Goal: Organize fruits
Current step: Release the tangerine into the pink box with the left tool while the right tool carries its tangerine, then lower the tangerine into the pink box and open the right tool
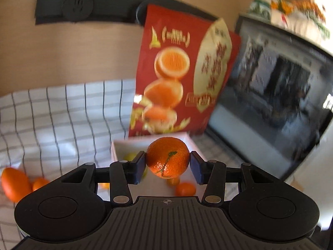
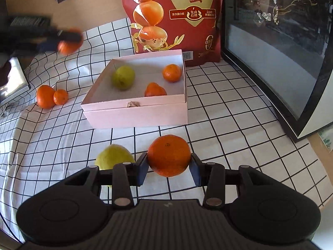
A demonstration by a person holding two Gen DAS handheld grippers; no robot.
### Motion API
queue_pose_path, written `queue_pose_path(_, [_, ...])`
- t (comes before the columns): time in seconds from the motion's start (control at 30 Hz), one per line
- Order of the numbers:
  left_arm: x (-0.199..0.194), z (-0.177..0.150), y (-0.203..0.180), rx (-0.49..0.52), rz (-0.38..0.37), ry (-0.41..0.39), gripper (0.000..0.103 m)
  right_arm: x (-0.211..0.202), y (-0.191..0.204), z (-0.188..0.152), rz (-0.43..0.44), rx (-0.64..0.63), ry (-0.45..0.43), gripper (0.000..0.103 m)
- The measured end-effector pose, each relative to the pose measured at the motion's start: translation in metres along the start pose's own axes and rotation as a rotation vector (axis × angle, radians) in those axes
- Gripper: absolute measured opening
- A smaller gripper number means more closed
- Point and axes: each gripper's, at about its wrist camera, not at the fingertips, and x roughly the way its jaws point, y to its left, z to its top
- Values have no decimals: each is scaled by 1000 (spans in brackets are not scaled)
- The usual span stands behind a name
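Step in hand: transfer to pale pink cardboard box [image 2: 135,114]. Both jaws pinch round orange mandarins: left gripper [image 1: 167,164], right gripper [image 2: 169,164]. Next, probably: carry over box, release.

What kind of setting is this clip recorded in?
Probably a home table or counter: a black-and-white checked tablecloth, a red snack bag leaning on a wall with a power socket, and a framed picture.
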Motion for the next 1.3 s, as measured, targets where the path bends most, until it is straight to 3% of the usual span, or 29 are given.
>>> queue_pose_path(0.13, [13,3,5,-17,-34,-35,51,-2,-2,0,-7,10,-13,42])
queue_pose_path(0.37, [45,-15,21,-111,-46,8,50,7,-9,1,-18,18,22,42])
queue_pose_path(0.5, [49,-28,20,-116,-36,38,50,10,-5,5,-3,-3,19,42])
queue_pose_path(0.77, [13,-105,26,-199,-24,126,50,12,-5,16,19,-14,2,42])
queue_pose_path(1.07, [-38,-183,38,-243,76,243,50,36,12,101,53,-146,-86,42])
queue_pose_path(1.3, [-65,-209,64,-357,164,224,50,98,32,170,119,-192,9,42])
